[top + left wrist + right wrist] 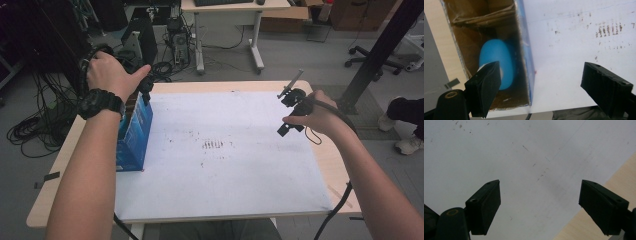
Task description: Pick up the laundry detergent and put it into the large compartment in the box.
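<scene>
A blue box (134, 131) stands at the left edge of the white sheet (225, 150) that covers most of the counter (60, 165). Its top is open, and the left gripper view looks down into its brown cardboard inside (489, 50), where a smooth blue rounded object (497, 63) lies against the wall nearest the sheet. What that object is cannot be told.

The left gripper (541, 82) hangs above the box's open top with its jaws spread wide apart and holding nothing. One jaw sits over the box's opening, partly in front of the blue object, and the other sits over the bare sheet to the right of the box. In the high view the left hand (112, 75), with a black watch (100, 102) at the wrist, grips the gripper's body above the far end of the box.

The sheet carries a patch of small dark marks (215, 145) near its middle. The right gripper (540, 205) is well apart from the box, over the far right part of the sheet close to where the sheet ends and the bare wood of the counter begins. Its jaws are also wide apart and empty. The right hand (312, 117) holds it off the surface, with a black cable (340, 200) trailing down past the near right edge of the counter.
</scene>
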